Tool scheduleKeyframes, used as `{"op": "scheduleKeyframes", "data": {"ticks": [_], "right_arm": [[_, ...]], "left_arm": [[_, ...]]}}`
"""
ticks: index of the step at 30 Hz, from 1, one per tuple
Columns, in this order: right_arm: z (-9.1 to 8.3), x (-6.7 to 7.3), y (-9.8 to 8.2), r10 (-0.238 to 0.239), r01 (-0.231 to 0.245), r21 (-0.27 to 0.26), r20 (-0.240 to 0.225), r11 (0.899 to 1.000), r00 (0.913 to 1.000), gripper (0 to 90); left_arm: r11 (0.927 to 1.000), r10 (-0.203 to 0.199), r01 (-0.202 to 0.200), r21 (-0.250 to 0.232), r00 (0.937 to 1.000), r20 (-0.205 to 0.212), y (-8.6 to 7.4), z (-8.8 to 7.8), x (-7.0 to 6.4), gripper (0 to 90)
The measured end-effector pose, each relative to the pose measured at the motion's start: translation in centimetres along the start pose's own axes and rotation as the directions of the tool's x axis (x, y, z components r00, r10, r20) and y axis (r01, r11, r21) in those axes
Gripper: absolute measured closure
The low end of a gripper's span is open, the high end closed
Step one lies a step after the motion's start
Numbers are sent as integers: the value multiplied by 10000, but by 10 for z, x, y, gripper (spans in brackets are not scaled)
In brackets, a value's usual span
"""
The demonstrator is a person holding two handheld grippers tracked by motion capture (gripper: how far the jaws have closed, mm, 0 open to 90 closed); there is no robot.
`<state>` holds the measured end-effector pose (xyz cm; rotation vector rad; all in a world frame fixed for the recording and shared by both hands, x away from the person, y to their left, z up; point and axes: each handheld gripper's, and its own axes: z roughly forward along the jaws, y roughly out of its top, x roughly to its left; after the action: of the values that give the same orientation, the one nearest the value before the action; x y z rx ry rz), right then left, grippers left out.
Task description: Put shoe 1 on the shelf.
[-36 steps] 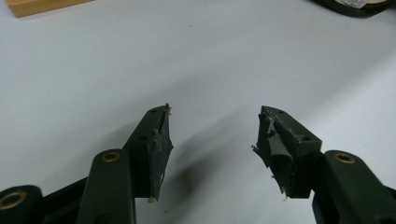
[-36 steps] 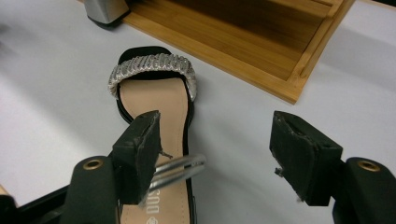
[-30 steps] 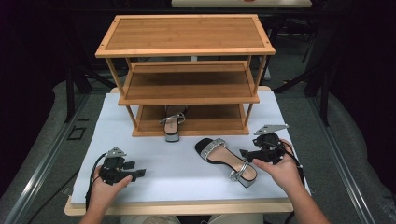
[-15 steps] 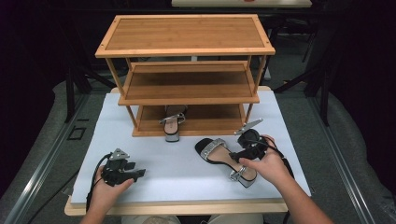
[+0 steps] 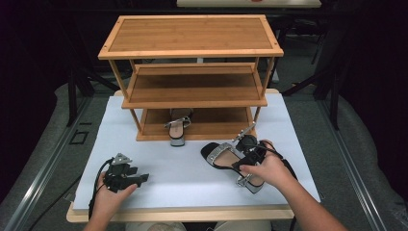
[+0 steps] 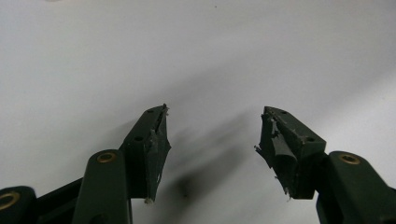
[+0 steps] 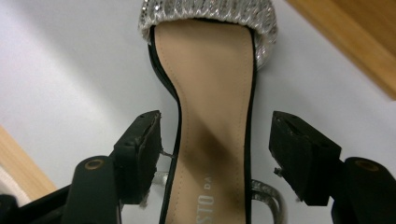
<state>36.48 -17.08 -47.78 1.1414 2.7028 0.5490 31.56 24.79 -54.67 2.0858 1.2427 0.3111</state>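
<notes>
The left gripper (image 5: 143,178) is resting low over the white table cover (image 5: 183,173) near the front left edge, held in the person's left hand (image 5: 109,198); its jaws are standing apart with bare cover between them, gripping nothing, and they have just been opening a little after closing; in the left gripper view the left gripper (image 6: 212,135) is pointing at plain white surface. The right gripper (image 5: 240,161) is sitting in the right hand (image 5: 267,168) at the front right, directly above a sandal (image 5: 226,156) lying on the cover; in the right gripper view the right gripper (image 7: 215,135) is straddling the sandal (image 7: 212,116) at the narrow waist of its tan insole, jaws open on either side, pads not touching it; these jaws have just been widening. The sandal's glittery silver strap (image 7: 205,11) is lying beyond the jaws, toward the wooden rack (image 5: 192,72). Farther back, a second sandal (image 5: 178,127) is resting on the rack's bottom shelf, its heel end overhanging the front edge; the two upper shelves are standing behind and above it.
</notes>
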Motion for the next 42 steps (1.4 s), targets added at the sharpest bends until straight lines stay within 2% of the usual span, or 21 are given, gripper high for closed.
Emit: {"op": "scheduleKeyframes", "data": {"ticks": [4,12,15,16,17,19,20,21,26,29,34,35,39,42], "right_arm": [[4,1,3,32,-26,657,-100,9978,9999,354],[12,2,11,-175,181,1230,-61,9922,9998,368],[17,-1,13,-41,65,1440,-174,9896,9998,369],[18,-1,14,-81,64,1650,96,9863,9999,369],[20,-2,14,66,-55,1753,-58,9845,10000,364],[22,-3,14,84,-49,1801,-185,9836,9998,364],[22,-3,14,5,6,1951,-57,9808,10000,363],[23,-4,14,30,15,1961,-228,9806,9997,363],[27,-4,16,27,-1,2413,-103,9704,9999,369],[30,-4,15,140,-77,2491,-238,9685,9996,384],[32,-4,16,126,-95,2683,-98,9633,9999,390],[32,-4,17,286,-252,2781,-81,9602,9996,393],[34,-8,19,540,-381,3013,-445,9528,9975,400],[33,-10,19,468,-308,2960,-470,9547,9978,409]], "left_arm": [[10000,-88,88,-5,10000,25,-1,0,1,418],[10000,-14,14,20,10000,-36,-1,1,0,418],[10000,3,-3,76,10000,-2,-1,1,1,418],[10000,10,-10,86,10000,18,-1,2,1,418],[9999,-34,34,101,10000,40,-1,2,2,417],[9998,-182,181,56,9997,154,-1,3,3,414],[9997,-254,253,47,9994,244,-1,2,3,413],[9997,-255,255,28,9993,272,0,2,4,410],[9996,-255,251,162,9994,243,-1,3,6,399],[9996,-281,278,106,9993,262,-2,2,6,399],[9994,-336,333,125,9991,272,-4,2,7,398],[9994,-318,314,140,9991,294,-4,2,8,399],[9995,-287,284,119,9993,251,-4,1,9,396],[9993,-363,360,101,9989,283,-5,1,12,396]]}}
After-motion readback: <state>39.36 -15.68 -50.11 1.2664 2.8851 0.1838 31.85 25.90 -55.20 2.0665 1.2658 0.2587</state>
